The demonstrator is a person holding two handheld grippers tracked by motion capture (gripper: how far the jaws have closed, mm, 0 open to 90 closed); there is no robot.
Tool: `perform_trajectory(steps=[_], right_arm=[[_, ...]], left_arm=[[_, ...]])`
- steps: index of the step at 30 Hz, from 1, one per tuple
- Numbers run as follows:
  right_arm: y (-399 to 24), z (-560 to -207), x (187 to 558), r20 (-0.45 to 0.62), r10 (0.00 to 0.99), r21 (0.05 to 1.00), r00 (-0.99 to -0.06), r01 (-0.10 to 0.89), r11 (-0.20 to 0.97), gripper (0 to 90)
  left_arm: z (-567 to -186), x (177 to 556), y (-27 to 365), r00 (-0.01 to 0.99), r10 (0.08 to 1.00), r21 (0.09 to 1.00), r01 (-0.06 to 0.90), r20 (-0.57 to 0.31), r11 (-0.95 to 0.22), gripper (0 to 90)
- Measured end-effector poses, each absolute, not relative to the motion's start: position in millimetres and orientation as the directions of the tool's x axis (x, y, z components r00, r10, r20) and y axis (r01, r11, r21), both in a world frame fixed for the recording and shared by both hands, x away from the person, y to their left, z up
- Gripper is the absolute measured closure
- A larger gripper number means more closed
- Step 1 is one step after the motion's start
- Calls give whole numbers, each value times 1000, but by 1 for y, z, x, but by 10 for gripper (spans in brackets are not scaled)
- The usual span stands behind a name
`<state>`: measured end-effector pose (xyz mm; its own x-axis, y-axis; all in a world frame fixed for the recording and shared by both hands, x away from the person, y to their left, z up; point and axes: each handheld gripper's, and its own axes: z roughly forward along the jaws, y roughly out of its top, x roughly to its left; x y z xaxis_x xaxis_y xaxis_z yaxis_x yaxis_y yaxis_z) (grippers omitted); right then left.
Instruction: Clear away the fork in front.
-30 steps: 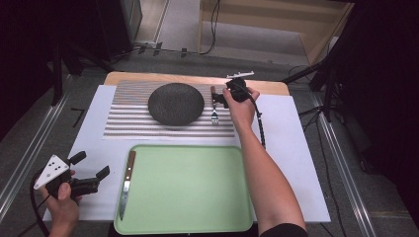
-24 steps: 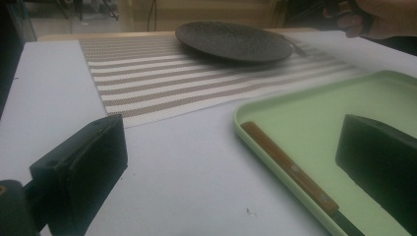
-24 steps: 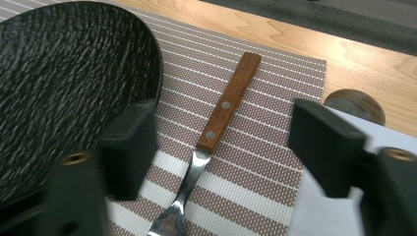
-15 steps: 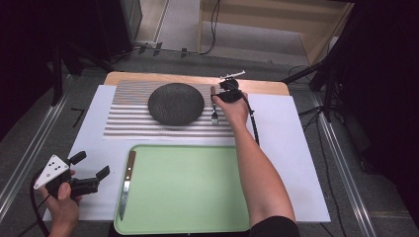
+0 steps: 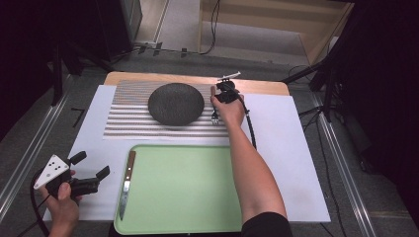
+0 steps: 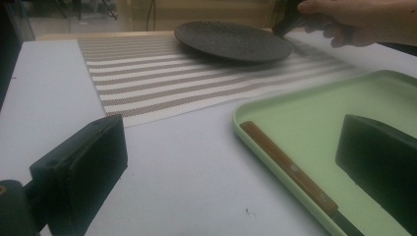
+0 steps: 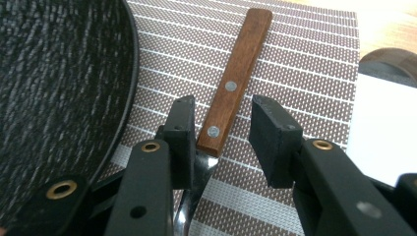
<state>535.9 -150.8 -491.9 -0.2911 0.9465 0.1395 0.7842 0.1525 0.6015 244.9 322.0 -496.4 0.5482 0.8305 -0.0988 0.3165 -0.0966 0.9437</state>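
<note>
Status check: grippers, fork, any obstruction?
Right gripper astride fork handle, jaws just closing, gap on one side. Left gripper open, idle near tray. Plate close beside fork.

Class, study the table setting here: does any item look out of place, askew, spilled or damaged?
Nothing is spilled or damaged. One oddity: the knife lies inside the green tray, along its left edge, apart from the plate and fork on the striped mat.

Even overhead light brightens the white table (image 5: 296,163) while the surrounding room falls nearly black. The left gripper view looks hazy and soft, its jaws blurred; the right gripper view is sharp on the fork handle (image 7: 235,83).
</note>
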Motion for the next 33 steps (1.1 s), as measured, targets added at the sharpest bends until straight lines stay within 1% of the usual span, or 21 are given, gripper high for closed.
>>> perform_trajectory(steps=[6,10,12,16,20,23,26,33], right_arm=[[-145,-495,537,137,950,596,-282,789,148,618],[-141,-497,538,108,958,587,-267,794,156,616],[-139,-498,537,93,962,590,-256,792,154,641],[-138,-498,536,72,973,591,-220,795,136,745],[-140,-498,535,80,975,590,-206,799,120,757],[-140,-497,533,62,974,596,-219,791,140,761],[-143,-497,531,81,972,607,-220,784,127,763],[-149,-493,524,98,959,642,-268,753,144,764]], left_arm=[[-497,245,322,550,830,944,315,-97,-98,0],[-496,245,322,550,830,943,316,-92,-105,0],[-496,245,322,549,831,943,317,-92,-105,0],[-496,245,321,548,832,942,318,-90,-108,0],[-496,245,321,548,832,941,319,-89,-109,0],[-497,245,321,548,831,942,319,-90,-108,0],[-497,245,321,548,831,942,319,-90,-108,0],[-497,245,321,550,831,942,317,-87,-111,0]])
